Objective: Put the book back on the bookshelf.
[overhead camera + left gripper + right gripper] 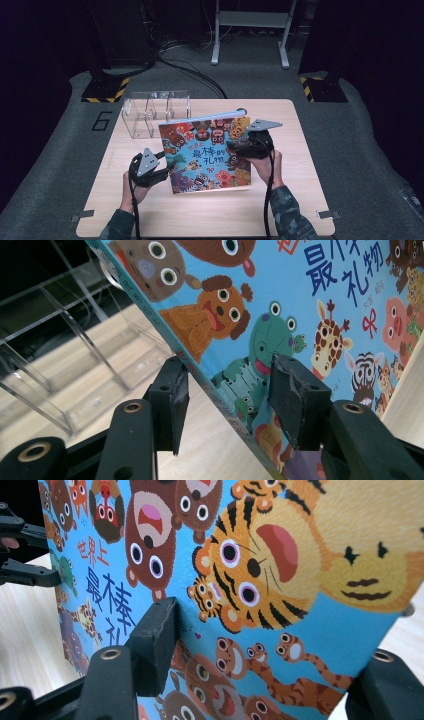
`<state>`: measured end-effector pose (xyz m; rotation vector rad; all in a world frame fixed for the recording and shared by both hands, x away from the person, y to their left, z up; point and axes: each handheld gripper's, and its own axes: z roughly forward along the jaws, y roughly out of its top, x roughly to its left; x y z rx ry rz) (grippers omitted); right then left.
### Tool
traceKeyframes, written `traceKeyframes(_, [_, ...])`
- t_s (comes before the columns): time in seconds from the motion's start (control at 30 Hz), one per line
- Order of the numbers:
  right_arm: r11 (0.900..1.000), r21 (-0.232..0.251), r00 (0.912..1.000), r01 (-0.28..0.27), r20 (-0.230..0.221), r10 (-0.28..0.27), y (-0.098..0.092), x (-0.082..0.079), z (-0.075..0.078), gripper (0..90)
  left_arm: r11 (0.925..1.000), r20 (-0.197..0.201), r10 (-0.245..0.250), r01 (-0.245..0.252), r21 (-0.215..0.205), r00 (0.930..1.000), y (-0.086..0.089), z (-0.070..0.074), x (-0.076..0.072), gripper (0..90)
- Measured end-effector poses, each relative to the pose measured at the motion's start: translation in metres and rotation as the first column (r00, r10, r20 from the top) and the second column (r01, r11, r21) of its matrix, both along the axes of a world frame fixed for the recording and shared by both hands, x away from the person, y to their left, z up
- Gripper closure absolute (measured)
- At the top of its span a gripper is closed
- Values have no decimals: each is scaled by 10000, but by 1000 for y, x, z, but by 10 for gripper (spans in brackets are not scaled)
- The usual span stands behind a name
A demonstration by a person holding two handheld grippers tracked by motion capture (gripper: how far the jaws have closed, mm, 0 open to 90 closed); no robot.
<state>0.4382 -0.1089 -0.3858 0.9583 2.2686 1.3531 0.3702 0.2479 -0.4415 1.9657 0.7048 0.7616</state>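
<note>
The book (pixel 206 154) sits at the middle of the table (pixel 290 210), tilted up at its far edge. The clear rack (pixel 155 112) stands behind it to the left, just beside its far corner.

The book (pixel 300 580) runs past the right gripper view's top and both sides; its small lettering is unreadable. The right gripper's (pixel 260 680) far jaw hides behind the cover. The rack's (pixel 60 355) left end is cropped.

Picture book (pixel 260 570) seemingly between gripper jaws
</note>
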Motion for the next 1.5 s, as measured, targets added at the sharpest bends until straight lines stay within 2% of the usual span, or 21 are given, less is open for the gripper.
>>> traceKeyframes(0.1, [10000,-37,9998,-23,215,24,0,0,2,385,9999,271,75,-78,89,9996,-1,-1,-1,525])
traceKeyframes(0.2, [10000,8,9998,-43,201,43,-1,-1,1,385,10000,516,-71,71,5,9986,0,-3,-5,528])
traceKeyframes(0.3, [9998,-8,9995,-180,250,180,-4,-3,0,389,9999,718,-128,125,49,9973,0,-3,-8,542])
traceKeyframes(0.33, [9999,43,9998,-154,120,154,-4,-4,0,390,9997,740,-168,156,170,9971,0,-2,-9,545])
traceKeyframes(0.53, [9999,-99,9995,-92,303,95,-6,-3,0,382,9996,1142,-74,42,281,9934,-3,-3,-7,563])
traceKeyframes(0.6, [9998,-102,9990,-147,415,151,-6,-2,1,382,9998,1433,-95,66,205,9896,-2,-4,-9,582])
traceKeyframes(0.7, [9997,-98,9987,-240,456,244,-7,-4,1,388,9997,1460,-187,165,164,9891,0,-5,-11,587])
traceKeyframes(0.8, [9991,28,9987,-412,301,411,-11,-6,0,396,9987,1416,-475,493,-92,9888,4,-4,-12,612])
traceKeyframes(0.87, [9987,105,9984,-501,285,498,-13,-7,-2,399,9950,1242,-886,936,-357,9883,7,-3,-13,614])
traceKeyframes(0.97, [9976,128,9974,-680,229,677,-17,-11,-3,401,9850,935,-1475,1548,-766,9846,10,-2,-11,599])
traceKeyframes(1.07, [9960,106,9959,-883,224,880,-20,-16,-5,402,9735,789,-1989,2063,-991,9768,7,3,-10,562])
traceKeyframes(1.17, [9958,20,9955,-918,216,917,-21,-19,-5,410,9692,688,-2152,2217,-1075,9741,4,10,-8,519])
traceKeyframes(1.2, [9953,-7,9952,-963,184,963,-22,-19,-5,410,9651,643,-2252,2316,-1219,9722,4,12,-7,507])
traceKeyframes(1.27, [9959,-5,9959,-901,54,901,-21,-20,-4,410,9627,648,-2263,2332,-1370,9719,4,16,-6,479])
traceKeyframes(1.3, [9959,-35,9958,-907,76,907,-21,-20,-4,410,9568,632,-2328,2402,-1637,9705,3,19,-4,458])
traceKeyframes(1.37, [9956,-72,9957,-930,52,930,-21,-20,-3,410,9561,785,-2291,2394,-1689,9702,3,24,-2,457])
traceKeyframes(1.4, [9959,-61,9959,-901,47,901,-21,-19,-3,406,9528,727,-2309,2406,-1853,9703,2,26,-1,452])
traceKeyframes(1.43, [9962,-85,9963,-863,40,863,-21,-19,-3,395,9445,781,-2434,2545,-2077,9668,2,29,0,447])
traceKeyframes(1.5, [9970,-103,9971,-763,-27,763,-21,-19,-4,379,9425,878,-2363,2502,-2213,9677,1,34,2,448])
